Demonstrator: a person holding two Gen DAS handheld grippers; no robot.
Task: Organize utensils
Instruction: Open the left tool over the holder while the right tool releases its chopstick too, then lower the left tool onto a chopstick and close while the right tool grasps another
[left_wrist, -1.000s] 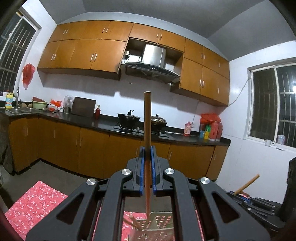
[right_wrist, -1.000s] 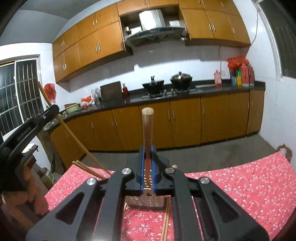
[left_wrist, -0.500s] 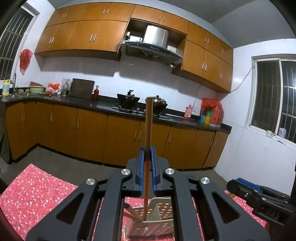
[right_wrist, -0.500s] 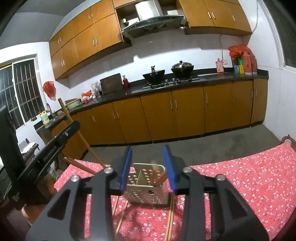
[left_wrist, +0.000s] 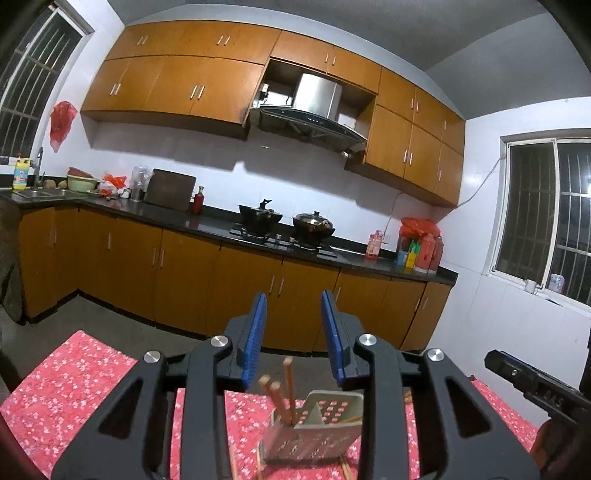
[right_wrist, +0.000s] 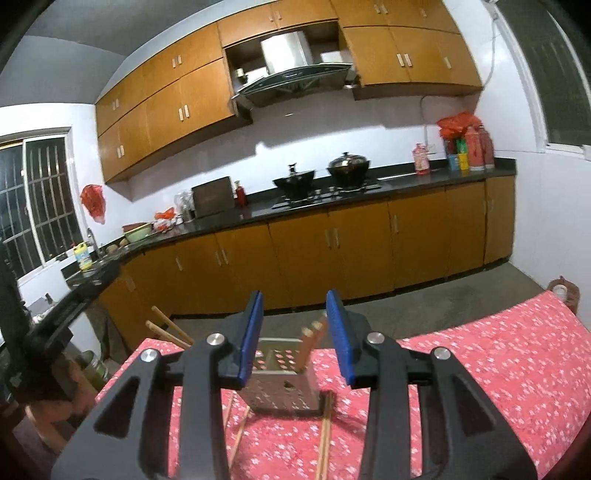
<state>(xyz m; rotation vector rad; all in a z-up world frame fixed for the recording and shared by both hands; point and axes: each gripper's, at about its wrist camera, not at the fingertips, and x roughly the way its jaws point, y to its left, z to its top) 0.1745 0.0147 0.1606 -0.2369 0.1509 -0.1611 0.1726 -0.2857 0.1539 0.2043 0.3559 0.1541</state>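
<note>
Nearest us, our left claw had just been spreading, nothing between its pads; the right claw also stood apart and empty. Beyond them at twelve o'clock, the perforated holder stood on the red worktop with chopsticks leaning inside. Loose chopsticks lay beside it. We judged a careless reach might tip the light holder. Open room lay at three o'clock.

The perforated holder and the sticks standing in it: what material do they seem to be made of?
Perforated holder: probably metal, a dull grey sheet punched with rows of holes; plastic cannot be ruled out. Sticks: likely wood or bamboo, matte reddish-brown with paler cut ends.
</note>
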